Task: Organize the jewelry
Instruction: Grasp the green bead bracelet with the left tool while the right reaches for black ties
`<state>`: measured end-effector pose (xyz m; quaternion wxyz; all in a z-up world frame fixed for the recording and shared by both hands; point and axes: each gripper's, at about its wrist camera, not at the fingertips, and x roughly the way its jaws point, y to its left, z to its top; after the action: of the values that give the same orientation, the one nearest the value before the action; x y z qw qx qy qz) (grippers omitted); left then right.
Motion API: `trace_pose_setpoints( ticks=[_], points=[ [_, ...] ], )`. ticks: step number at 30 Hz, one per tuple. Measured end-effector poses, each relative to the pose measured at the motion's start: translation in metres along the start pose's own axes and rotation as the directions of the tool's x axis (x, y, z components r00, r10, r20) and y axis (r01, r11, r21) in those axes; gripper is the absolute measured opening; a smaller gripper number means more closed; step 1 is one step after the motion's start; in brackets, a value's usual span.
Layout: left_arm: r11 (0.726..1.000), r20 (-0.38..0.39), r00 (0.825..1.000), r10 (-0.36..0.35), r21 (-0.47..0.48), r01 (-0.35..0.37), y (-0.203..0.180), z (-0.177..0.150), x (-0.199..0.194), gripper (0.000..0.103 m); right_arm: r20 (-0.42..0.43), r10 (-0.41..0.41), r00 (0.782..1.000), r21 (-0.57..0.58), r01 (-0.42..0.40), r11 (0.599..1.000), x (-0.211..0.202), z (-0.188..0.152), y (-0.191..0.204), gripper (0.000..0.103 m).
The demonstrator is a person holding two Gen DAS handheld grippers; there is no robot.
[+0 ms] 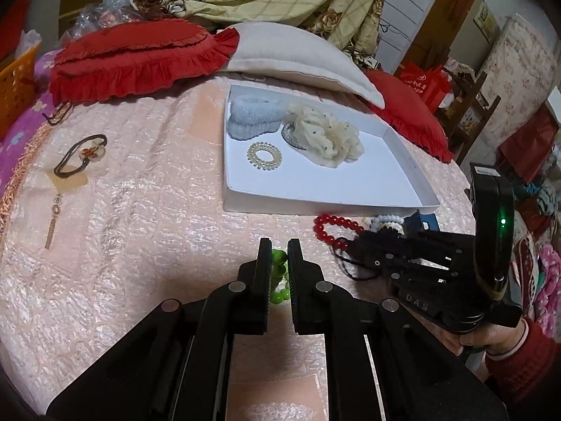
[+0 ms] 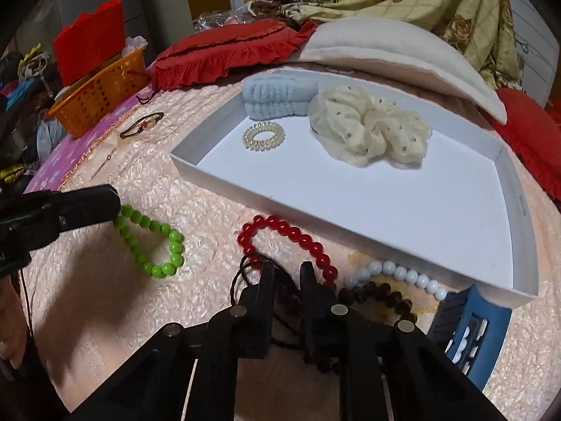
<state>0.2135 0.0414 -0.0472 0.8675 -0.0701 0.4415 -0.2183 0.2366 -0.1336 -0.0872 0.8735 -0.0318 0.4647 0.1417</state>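
left wrist view: left gripper (image 1: 279, 245) is clamped on the green bead bracelet (image 1: 279, 273), just short of the white tray (image 1: 315, 207). right wrist view: right gripper (image 2: 287, 273) is closed on dark cord (image 2: 245, 270) beside the red bracelet (image 2: 291, 235).

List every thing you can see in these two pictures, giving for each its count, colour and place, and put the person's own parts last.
tray: one, white, on the bedspread
scrunchie: one, cream, in the tray
headband: one, pale blue, tray's far corner
coil tie: one, clear, in the tray
green bracelet: one, on the bedspread, pinched by the left hand-held gripper
red bracelet: one, in front of the tray
white bracelet: one, by the tray's near wall
dark beads: one string, beside the right hand-held gripper
clip: one, blue, near right
basket: one, orange, far left
hand: one, red sleeve, holding the right hand-held gripper
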Motion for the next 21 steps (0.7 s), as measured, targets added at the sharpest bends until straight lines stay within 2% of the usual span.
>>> trace_pose_setpoints(
  ticks=[10,12,14,18,21],
  points=[
    [0.993,-0.088,0.995,0.046,-0.101,-0.055,0.025,-0.007,0.02,0.008,-0.009,-0.032,0.999,0.004,0.032,0.999,-0.002,-0.011,0.0,0.016],
    [0.993,-0.106,0.994,0.029,-0.111,-0.041,0.026,-0.009,0.024,0.009,-0.01,-0.017,1.0,0.018,0.017,1.0,-0.003,-0.011,0.0,0.015],
    [0.992,-0.118,0.993,0.016,-0.119,-0.03,0.026,-0.011,0.026,0.01,0.002,0.004,1.0,0.035,-0.004,0.999,-0.008,-0.011,-0.001,0.007],
    [0.994,-0.15,0.989,0.013,-0.104,-0.029,0.021,-0.014,0.034,0.019,0.046,0.03,0.998,0.068,-0.034,0.997,-0.023,-0.009,-0.001,0.007],
    [0.997,-0.169,0.986,0.011,-0.079,-0.024,0.014,-0.016,0.039,0.019,0.074,0.066,0.995,0.106,-0.074,0.992,-0.035,-0.007,-0.005,0.007]
  ],
)
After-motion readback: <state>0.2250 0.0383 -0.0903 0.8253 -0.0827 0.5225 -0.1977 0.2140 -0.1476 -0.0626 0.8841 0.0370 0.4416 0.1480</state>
